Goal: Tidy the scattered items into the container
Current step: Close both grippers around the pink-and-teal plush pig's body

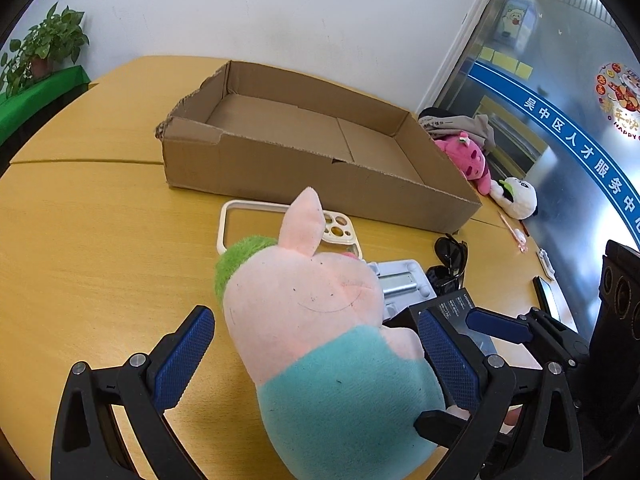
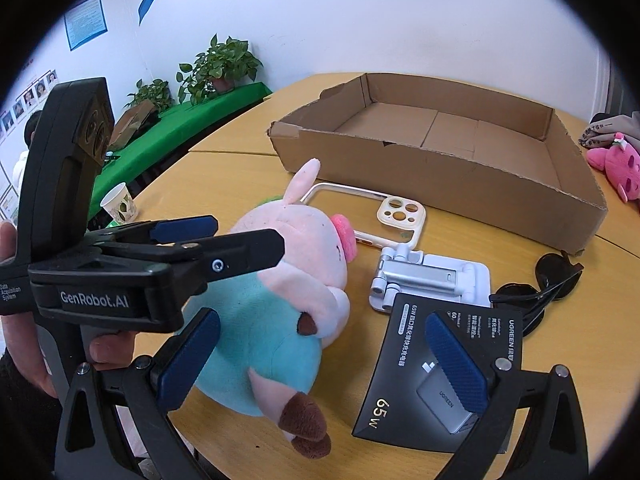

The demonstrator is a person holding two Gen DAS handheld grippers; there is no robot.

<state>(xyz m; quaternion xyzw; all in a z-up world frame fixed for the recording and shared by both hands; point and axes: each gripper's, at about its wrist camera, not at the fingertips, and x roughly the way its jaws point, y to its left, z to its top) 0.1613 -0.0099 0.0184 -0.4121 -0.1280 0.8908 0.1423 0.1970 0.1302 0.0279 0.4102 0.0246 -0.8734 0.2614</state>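
left gripper [image 1: 316, 354] spread wide, straddling plush pig [image 1: 320, 320].

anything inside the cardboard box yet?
No items on the visible floor of the cardboard box, only bare flaps. The strip just behind its near wall is hidden in both views.

Plush pig [image 2: 288, 280] before empty box [image 2: 440, 152]

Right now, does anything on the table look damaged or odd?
Yes. The cardboard box has a torn, ragged left corner and uneven cut edges. The plush pig lies on its side.
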